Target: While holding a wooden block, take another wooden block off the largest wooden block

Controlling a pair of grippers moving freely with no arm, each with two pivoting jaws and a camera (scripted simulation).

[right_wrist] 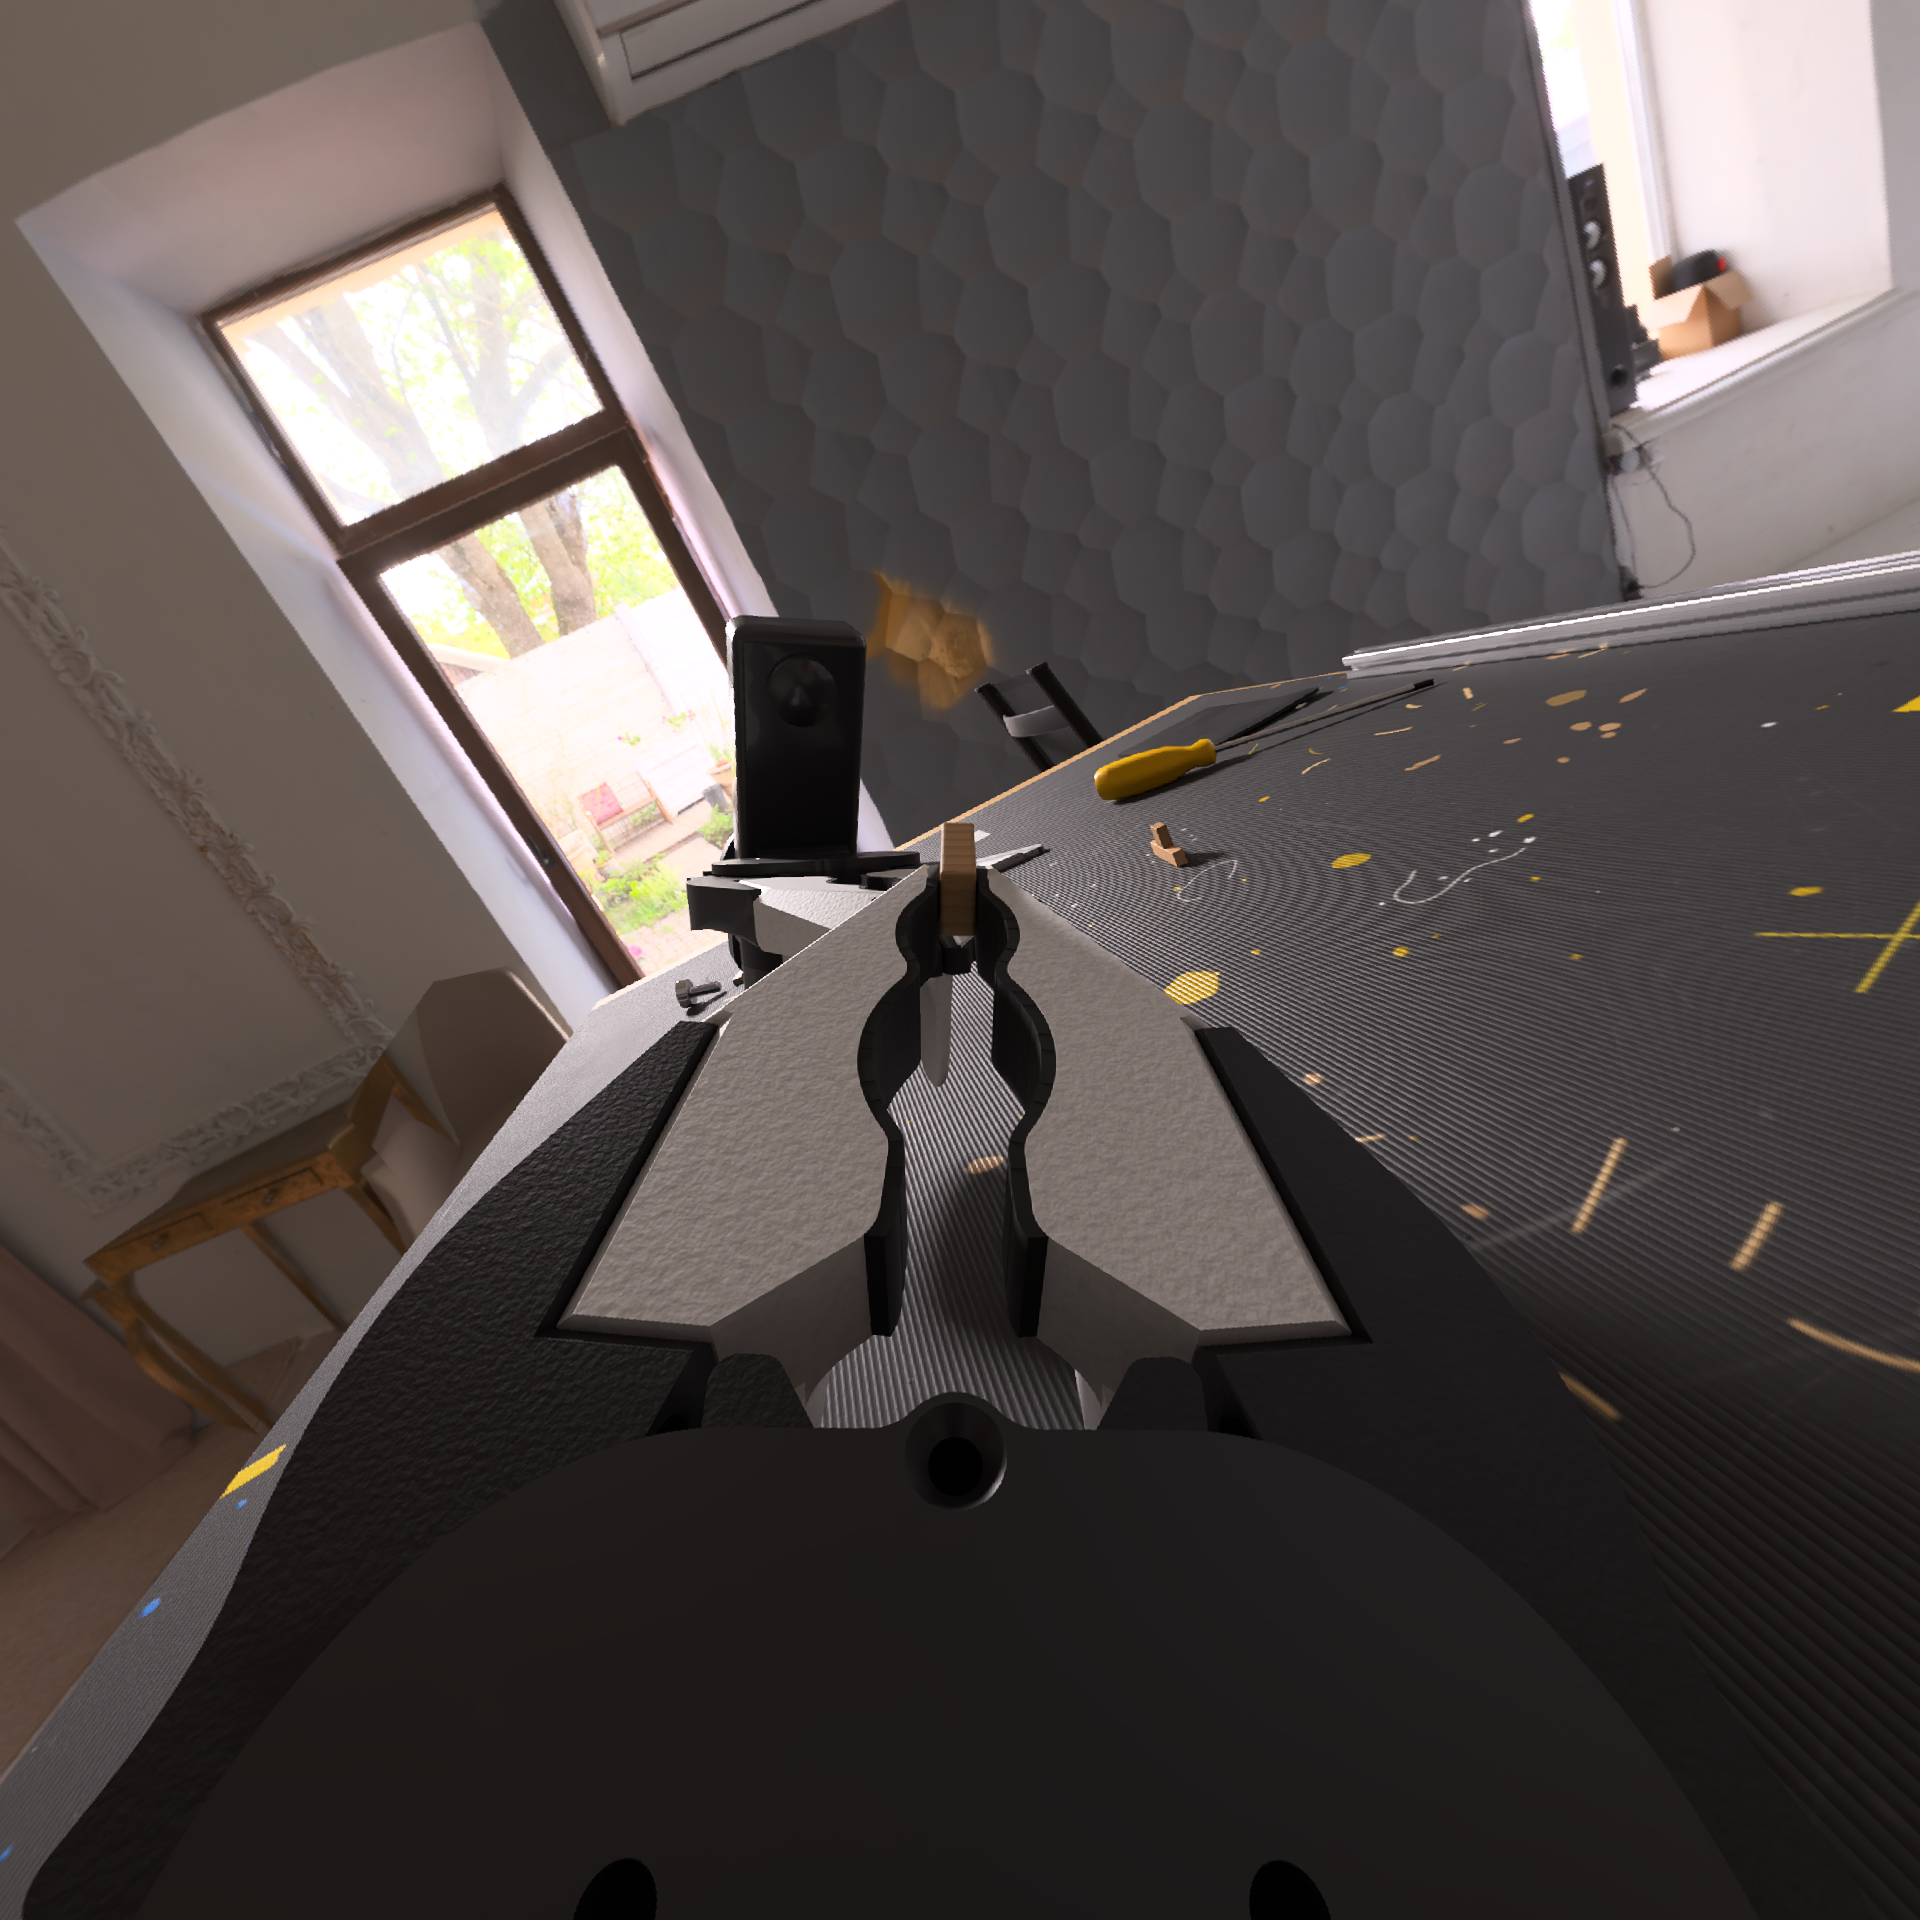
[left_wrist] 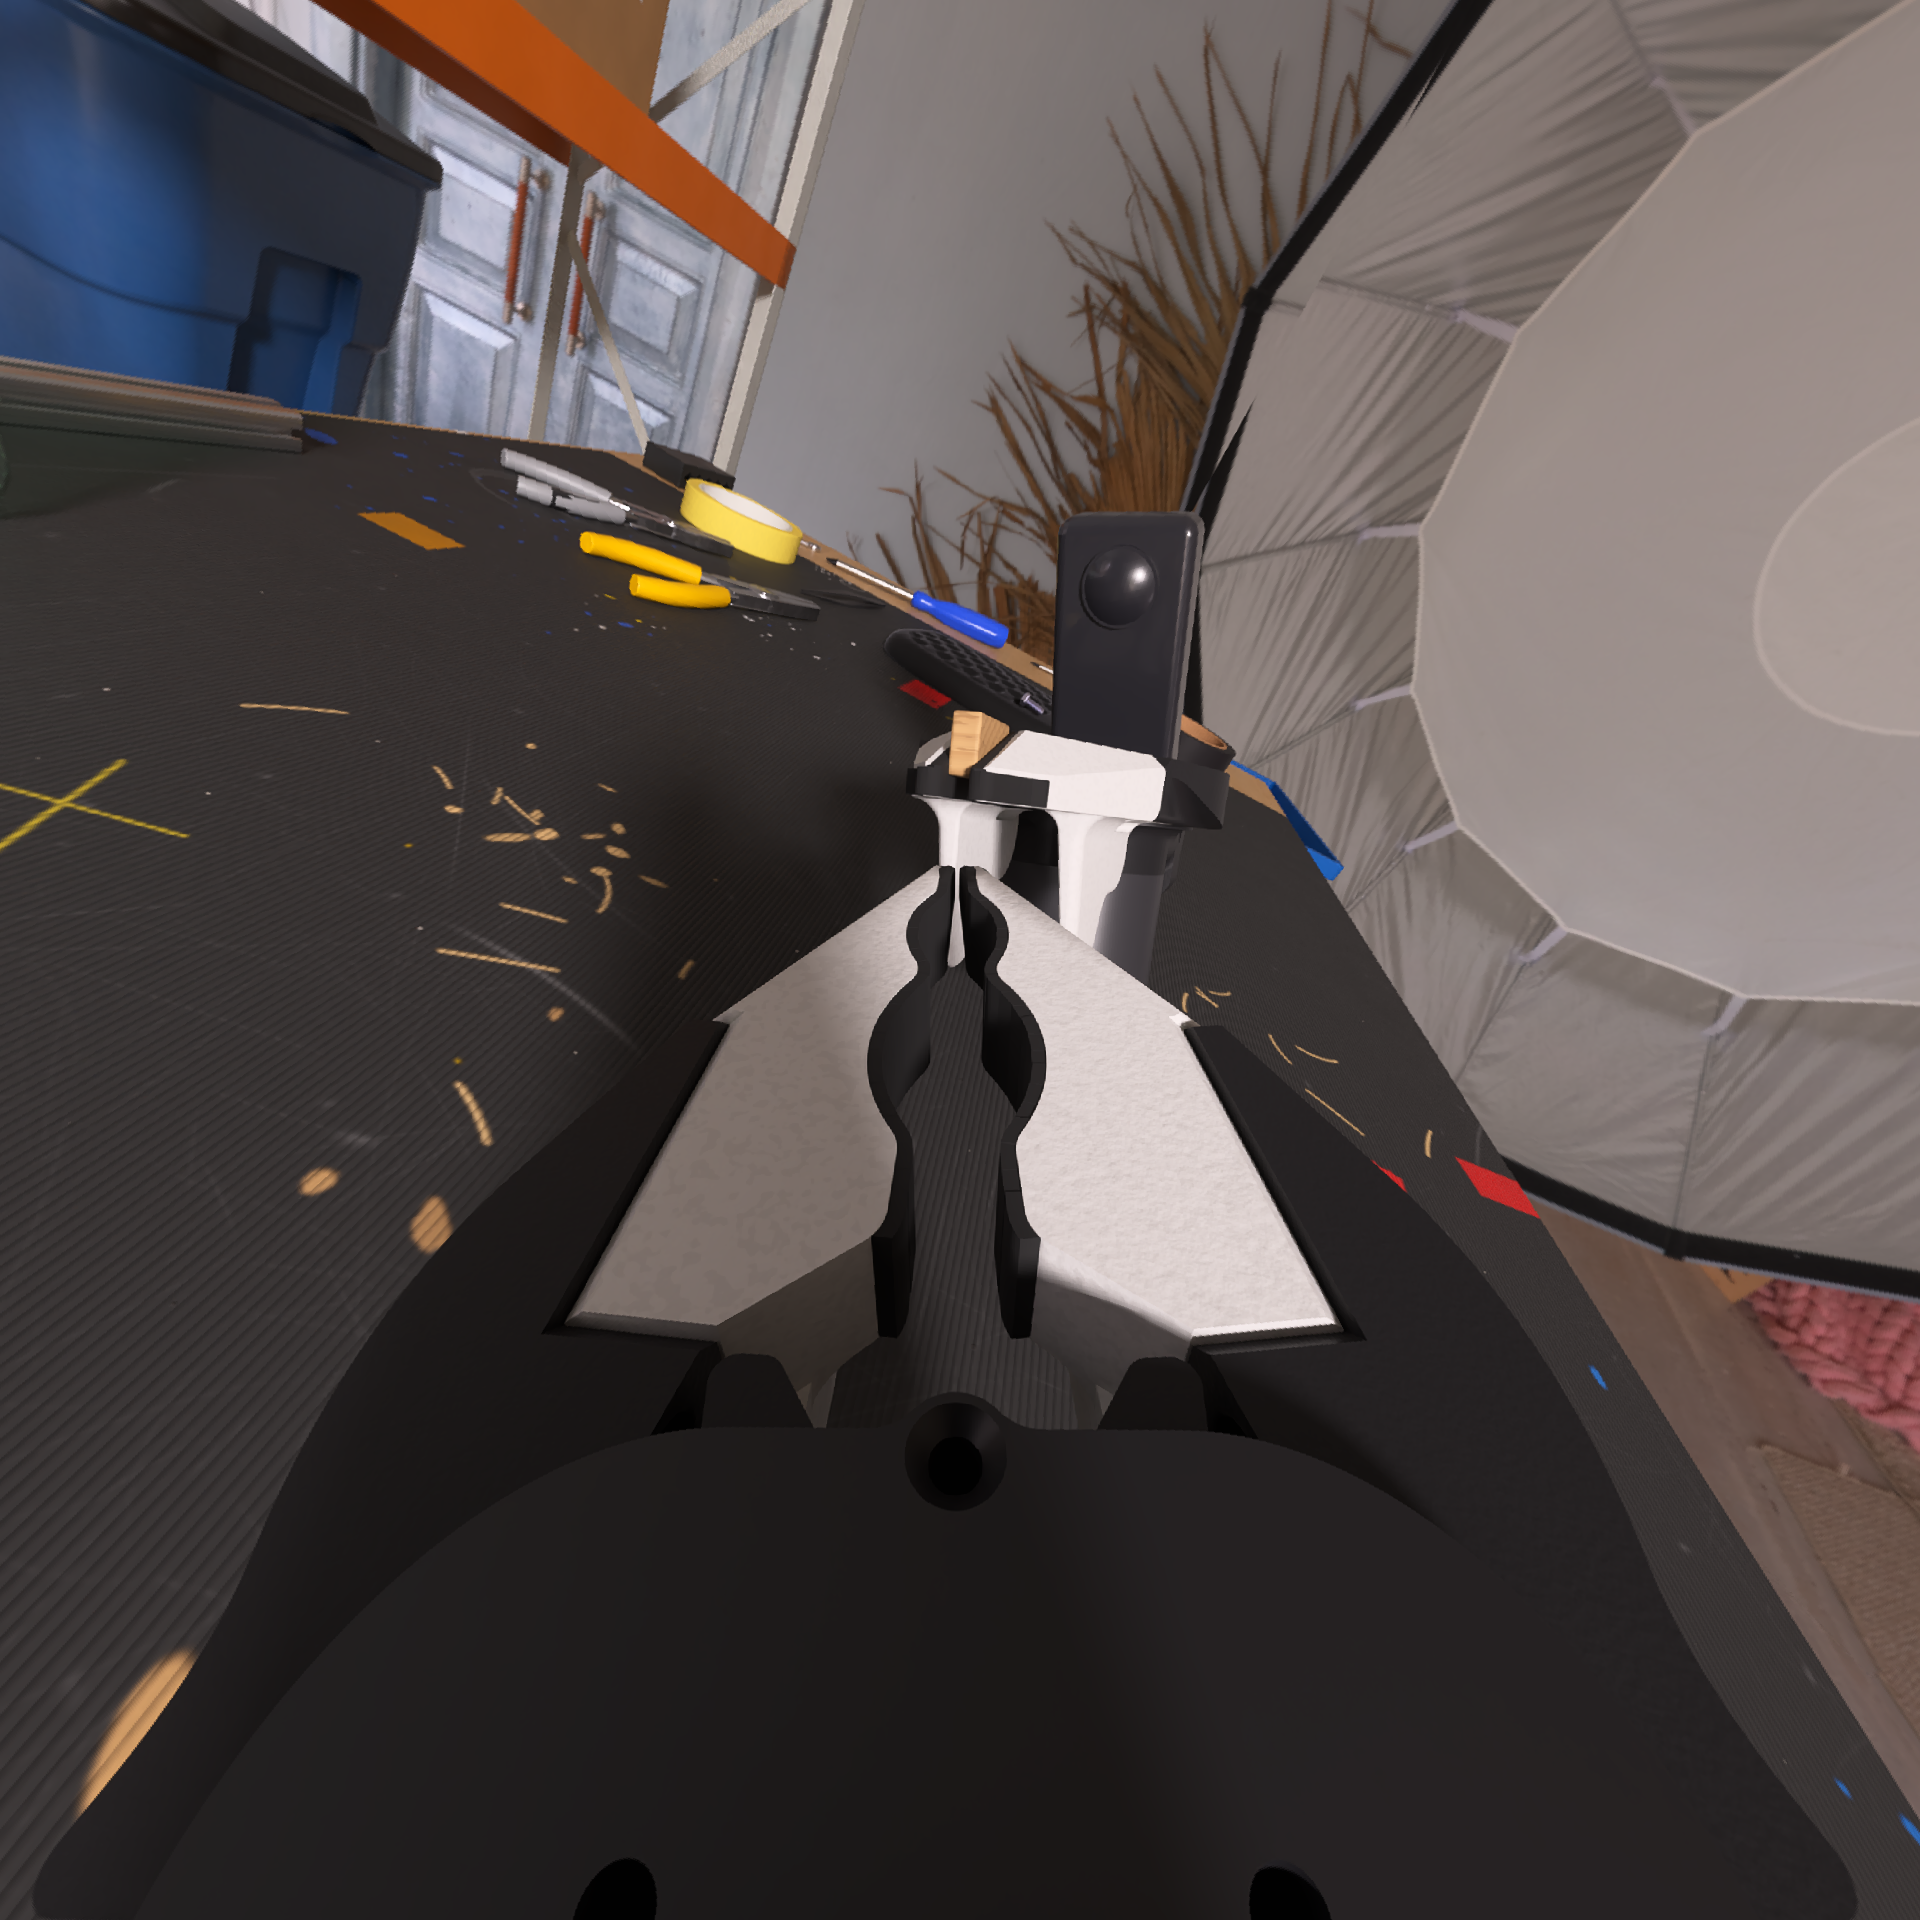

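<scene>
Thin wooden block (right_wrist: 958, 878) is pinched upright at right gripper (right_wrist: 961, 914) tips, left gripper (left_wrist: 956, 904) seen closed and empty nose-to-nose; small block (right_wrist: 1168, 844) lies ahead-right on mat (right_wrist: 1558, 1039).

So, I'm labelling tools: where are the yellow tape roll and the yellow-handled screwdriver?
yellow tape roll (left_wrist: 740, 520): left wrist view, on its outer band.
yellow-handled screwdriver (right_wrist: 1151, 770): right wrist view, mid-handle.

It is a workshop: a dark, paint-spotted work mat (left_wrist: 312, 935) carries yellow-handled pliers (left_wrist: 665, 577), a yellow tape roll (left_wrist: 740, 517) and a yellow-handled screwdriver (right_wrist: 1153, 769); orange metal shelving (left_wrist: 582, 114) stands behind.
</scene>
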